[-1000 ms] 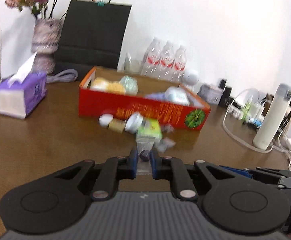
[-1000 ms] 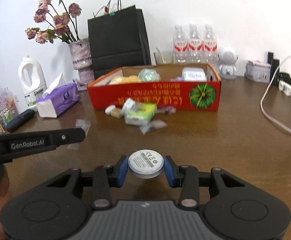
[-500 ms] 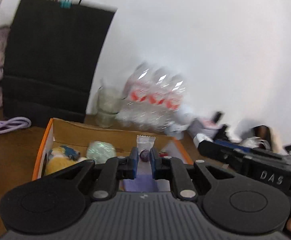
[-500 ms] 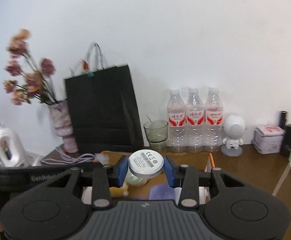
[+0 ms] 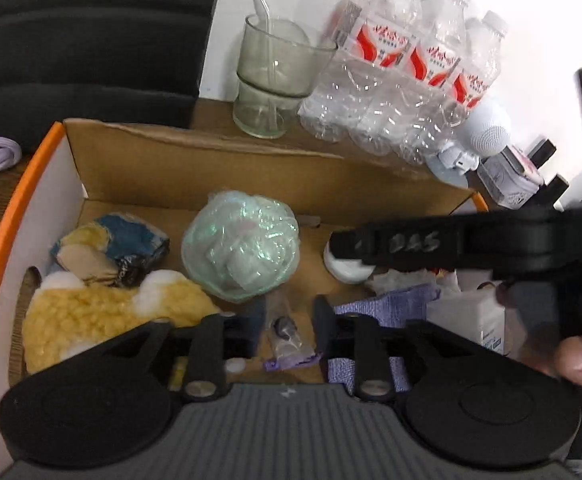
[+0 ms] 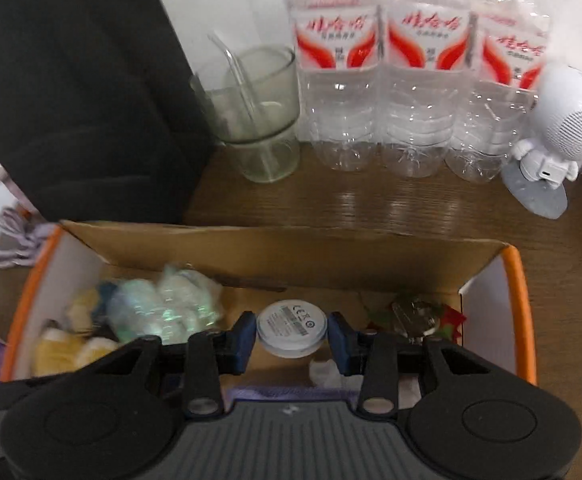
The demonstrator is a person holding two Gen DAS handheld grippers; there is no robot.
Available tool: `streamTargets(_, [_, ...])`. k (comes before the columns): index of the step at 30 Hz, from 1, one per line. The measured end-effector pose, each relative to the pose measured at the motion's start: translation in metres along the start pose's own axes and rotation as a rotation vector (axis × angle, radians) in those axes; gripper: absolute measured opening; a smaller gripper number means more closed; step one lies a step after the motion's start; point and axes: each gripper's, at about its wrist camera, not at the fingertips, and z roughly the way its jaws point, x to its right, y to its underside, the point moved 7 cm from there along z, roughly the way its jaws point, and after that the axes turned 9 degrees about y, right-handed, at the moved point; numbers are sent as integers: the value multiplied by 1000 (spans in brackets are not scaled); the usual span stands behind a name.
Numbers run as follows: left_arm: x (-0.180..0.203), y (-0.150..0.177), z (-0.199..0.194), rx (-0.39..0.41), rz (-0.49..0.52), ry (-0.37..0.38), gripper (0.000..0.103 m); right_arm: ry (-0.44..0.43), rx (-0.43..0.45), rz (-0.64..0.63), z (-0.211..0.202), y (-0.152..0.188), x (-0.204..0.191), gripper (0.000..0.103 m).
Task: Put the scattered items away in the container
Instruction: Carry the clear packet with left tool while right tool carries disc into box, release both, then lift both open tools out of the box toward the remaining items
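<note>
Opening left tool (image 5: 287,330), crinkly packet (image 5: 287,334), cardboard box (image 5: 211,168)

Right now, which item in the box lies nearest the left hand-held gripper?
The small clear packet, between the opening left hand-held gripper fingers; the green mesh ball sits farther back.

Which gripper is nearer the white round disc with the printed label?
Right. The right gripper has the white disc between its opening jaws, over the box. The left gripper is off to the side, over a small clear packet.
</note>
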Motion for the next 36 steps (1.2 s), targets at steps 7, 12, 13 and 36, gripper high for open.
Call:
streamTargets(7, [5, -1, -34, 34, 1, -11, 65, -20, 35, 37, -30, -5, 14, 63])
streamTargets(12, [4, 8, -61, 24, 41, -126, 86, 62, 11, -10, -68, 6, 25, 81])
streamTargets(13, [2, 10, -68, 26, 54, -165, 86, 81, 0, -19, -73, 11, 28, 85])
streamTargets(36, [64, 198, -270, 634, 291, -235, 103, 108, 611, 19, -264, 207, -7, 91])
